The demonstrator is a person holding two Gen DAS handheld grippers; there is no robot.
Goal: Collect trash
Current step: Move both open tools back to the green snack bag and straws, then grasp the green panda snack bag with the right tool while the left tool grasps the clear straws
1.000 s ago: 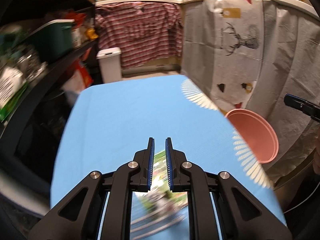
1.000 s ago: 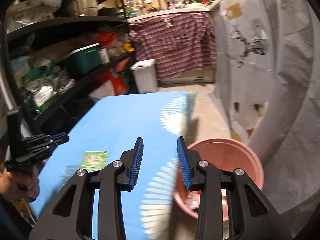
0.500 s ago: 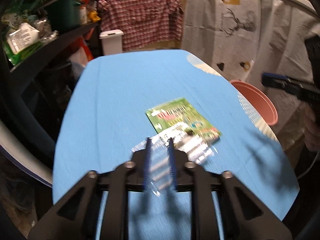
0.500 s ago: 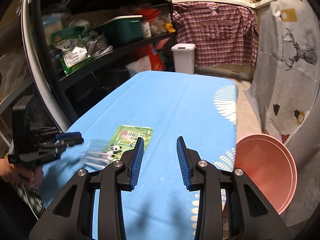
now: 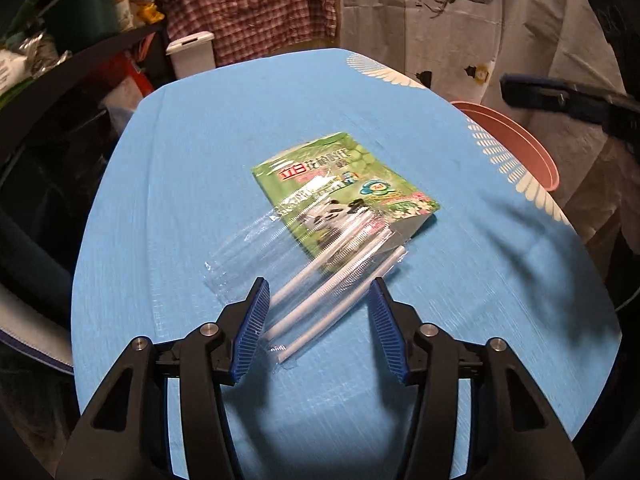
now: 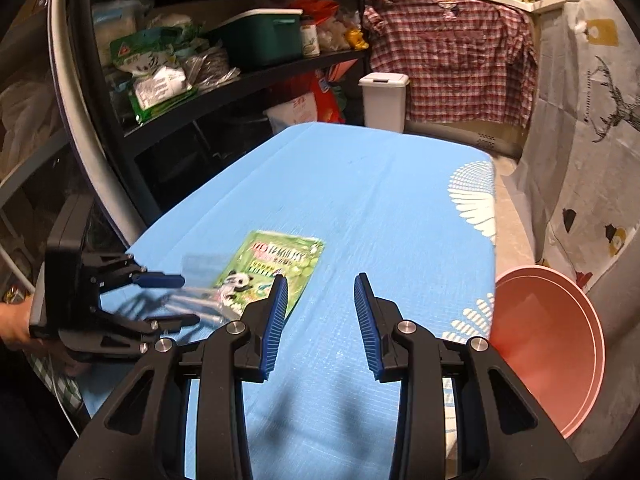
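Observation:
A green snack packet (image 5: 344, 184) lies flat on the blue table (image 5: 200, 152). A clear plastic sleeve of white straws (image 5: 320, 276) lies partly over its near end. My left gripper (image 5: 318, 312) is open and empty, its jaws either side of the straws' near end, just above the table. My right gripper (image 6: 320, 300) is open and empty above the table's right part, right of the packet (image 6: 276, 268). The left gripper also shows in the right wrist view (image 6: 160, 300), open beside the straws (image 6: 196, 300).
A pink bucket (image 6: 552, 344) stands on the floor off the table's right edge; it also shows in the left wrist view (image 5: 516, 144). Dark shelves (image 6: 224, 80) full of goods run along the left. A white bin (image 6: 384, 100) and a plaid cloth (image 6: 452, 56) stand beyond the far end.
My left gripper was shut, then opened wide over the straws. The packet and straws now lie on the table. My right gripper swung left from the bucket to over the table.

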